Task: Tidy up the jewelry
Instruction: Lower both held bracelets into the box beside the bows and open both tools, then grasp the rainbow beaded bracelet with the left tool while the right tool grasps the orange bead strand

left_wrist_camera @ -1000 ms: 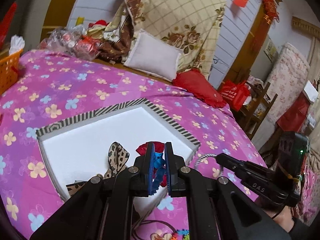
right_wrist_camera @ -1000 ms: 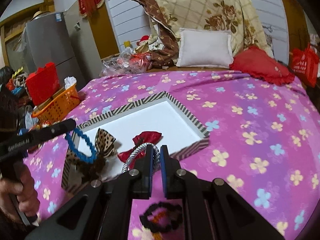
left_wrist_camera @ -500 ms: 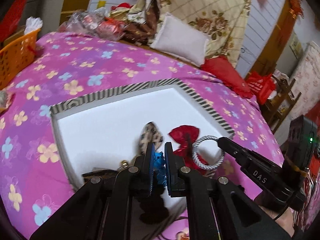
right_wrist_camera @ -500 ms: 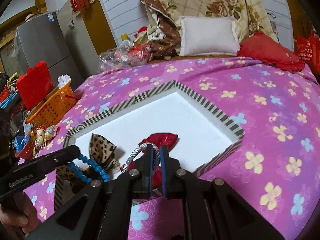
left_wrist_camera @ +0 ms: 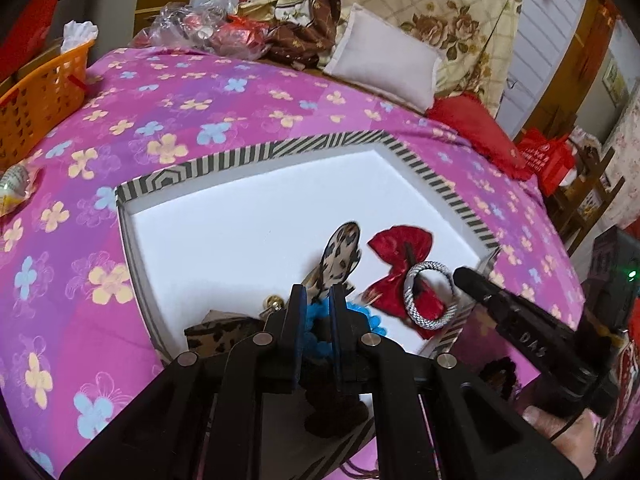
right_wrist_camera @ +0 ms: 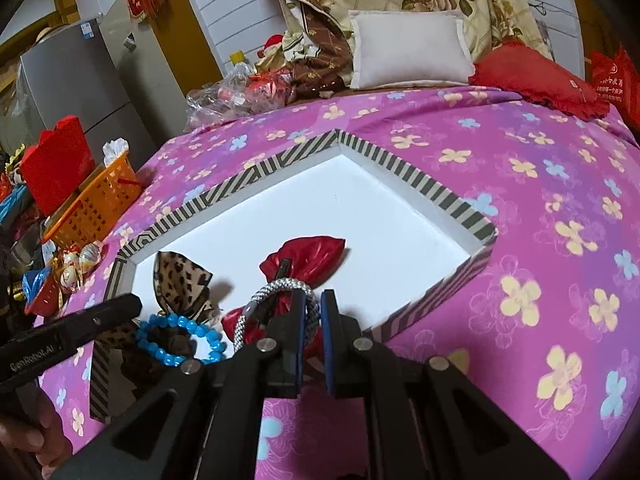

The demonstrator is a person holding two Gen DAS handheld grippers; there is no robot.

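The left claw (left_wrist_camera: 316, 320) is nearly closed and pinches the blue bead bracelet (right_wrist_camera: 176, 338), which hangs low over the near corner of the white tray (left_wrist_camera: 328, 146), just beside the leopard bow (left_wrist_camera: 340, 252). The right claw (right_wrist_camera: 310, 320) is also narrow and grips the silver braided bracelet (left_wrist_camera: 428, 294), which is above the red bow (right_wrist_camera: 308, 258) and may already touch it. The tray with its striped rim lies on a bed covered by a pink flowered sheet (right_wrist_camera: 540, 208). I judge that both bracelets are about to be laid down inside the tray. Several things could go wrong here. The silver bracelet is directly over the red bow, so if it is released there it would lie on the bow or catch on its clip and not on the white bottom. The blue bracelet is very close to the tray's near wall, and if the claw opens too early, the beads could fall on the rim or roll out onto the sheet. The two claws work near each other, so a sideways move could knock one against the other. The bed is soft, and a push on the tray could tilt it.
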